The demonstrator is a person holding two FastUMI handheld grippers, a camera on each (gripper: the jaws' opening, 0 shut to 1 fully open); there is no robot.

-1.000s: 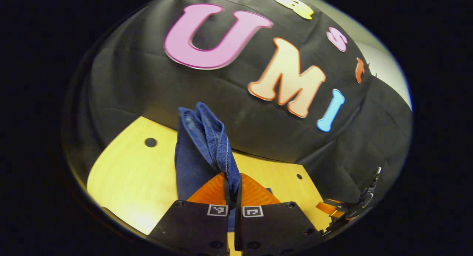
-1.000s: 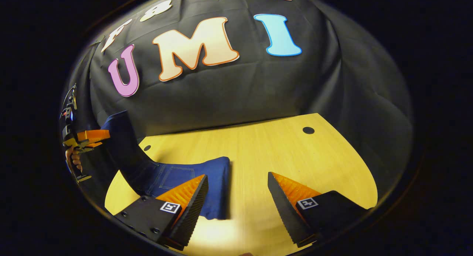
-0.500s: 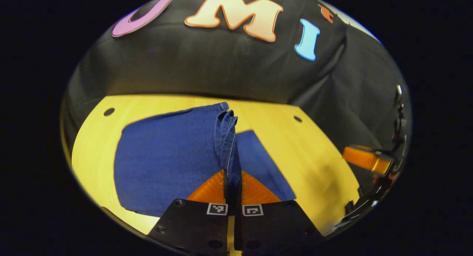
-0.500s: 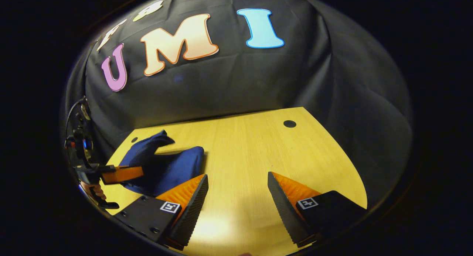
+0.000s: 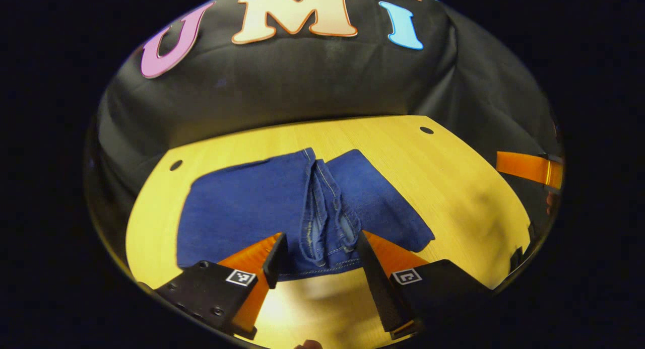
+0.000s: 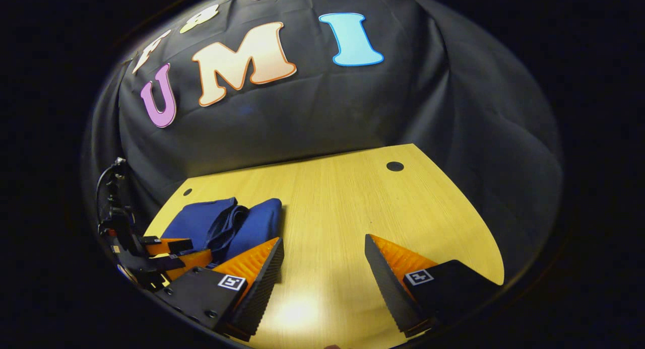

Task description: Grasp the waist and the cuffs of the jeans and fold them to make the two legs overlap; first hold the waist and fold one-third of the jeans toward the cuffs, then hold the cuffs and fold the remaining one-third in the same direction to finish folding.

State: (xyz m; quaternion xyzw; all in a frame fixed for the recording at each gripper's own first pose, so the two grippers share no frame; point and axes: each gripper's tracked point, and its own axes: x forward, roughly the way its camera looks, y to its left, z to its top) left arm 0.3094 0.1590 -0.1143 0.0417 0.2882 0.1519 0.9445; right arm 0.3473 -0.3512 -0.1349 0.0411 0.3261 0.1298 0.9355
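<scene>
Straddling the jeans [image 5: 282,208], left gripper [image 5: 319,251] gapes low.

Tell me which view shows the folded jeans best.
The left gripper view: the jeans lie spread on the table straight ahead, their bunched hem between the open left claw. The right gripper view shows them small and oblique at the left, partly behind the right claw's finger.

Bare table [image 6: 352,208] right of the jeans [image 6: 237,223] — booth wall [image 6: 302,117] behind.
</scene>
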